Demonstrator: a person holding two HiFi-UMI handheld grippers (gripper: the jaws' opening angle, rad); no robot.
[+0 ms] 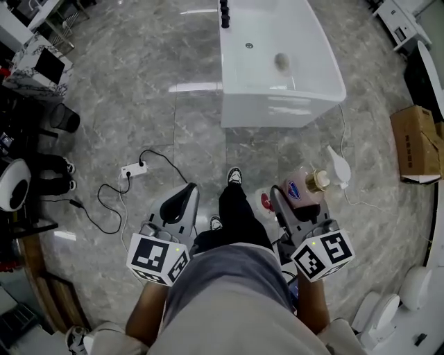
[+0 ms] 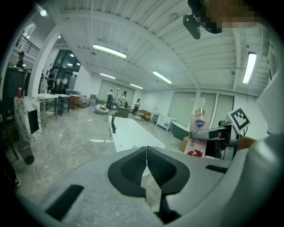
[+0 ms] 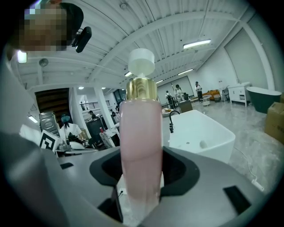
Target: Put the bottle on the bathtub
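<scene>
A pink pump bottle (image 1: 302, 188) with a gold collar and white pump head stands upright in my right gripper (image 1: 300, 201), which is shut on it. In the right gripper view the bottle (image 3: 140, 146) fills the middle between the two dark pads. In the left gripper view the same bottle (image 2: 196, 138) shows at the right, held by the other gripper. My left gripper (image 1: 182, 202) is shut with nothing in it; its pads (image 2: 133, 165) meet. The white bathtub (image 1: 277, 66) stands ahead on the grey floor, some way off from both grippers.
A black tap (image 1: 224, 14) sits on the tub's far left rim. A white power strip with black cable (image 1: 133, 169) lies on the floor at left. A cardboard box (image 1: 414, 142) stands at right. The person's legs and shoes (image 1: 234, 177) are between the grippers.
</scene>
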